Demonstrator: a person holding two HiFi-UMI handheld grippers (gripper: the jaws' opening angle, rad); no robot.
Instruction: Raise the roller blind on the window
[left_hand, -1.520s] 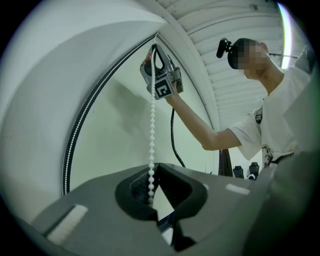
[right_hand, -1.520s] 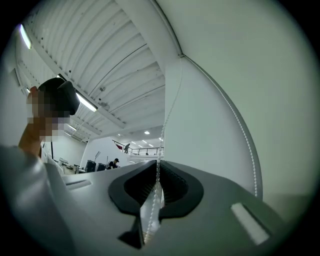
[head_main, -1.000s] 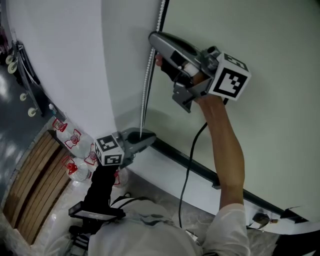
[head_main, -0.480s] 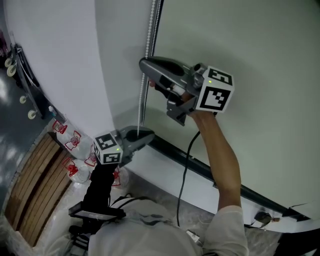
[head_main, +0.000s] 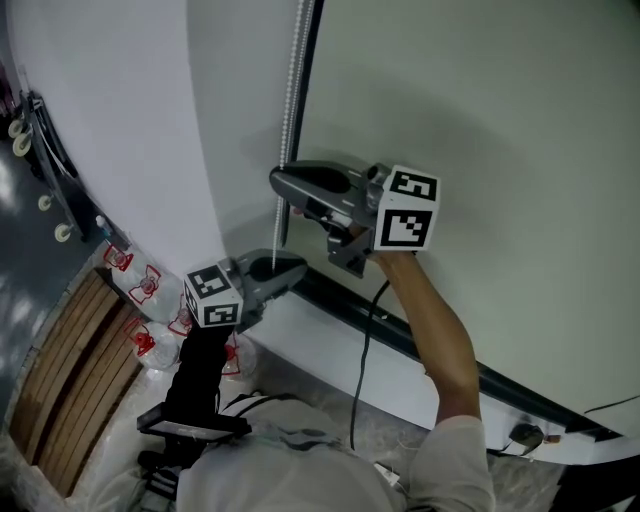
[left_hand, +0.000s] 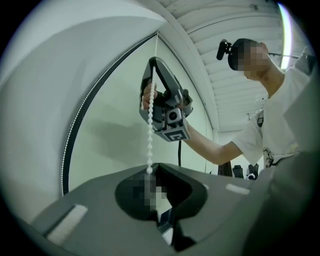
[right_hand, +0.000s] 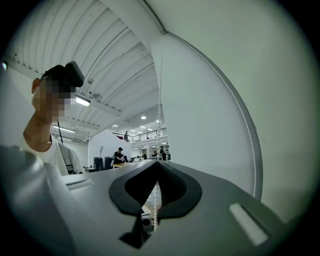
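A white wall (head_main: 110, 120) fills the left of the head view. The pale roller blind (head_main: 480, 130) fills the right, with a dark window frame (head_main: 400, 335) running under it. On the floor below you lie clear bottles with red labels (head_main: 148, 285) and a run of wooden slats (head_main: 65, 375).

Your right forearm (head_main: 440, 335) reaches up and forward, bare to the short sleeve. It carries the right claw (head_main: 278, 182) about level, with its tips at the left edge of the blind. Your left claw (head_main: 300, 266) sits lower and nearer your body, just beneath the right one, also about level.

Both claws are clamped on the bead chain (head_main: 291, 90). In the right gripper view the jaws meet at their tips with the chain running down between them. In the left gripper view the chain drops straight into the closed tips, and you cannot make out the stretch behind them.

Your left hand is hidden under that claw's body, and a black cable (head_main: 362, 370) trails from the right claw towards your chest. The top of the blind and its roller are cut off by the upper edge of the head view. You cannot tell from here where the blind's bottom edge lies.

The blind hangs flat and smooth, a faint green-white, covering the visible window. The chain is a string of small white beads, taut and vertical beside the frame.
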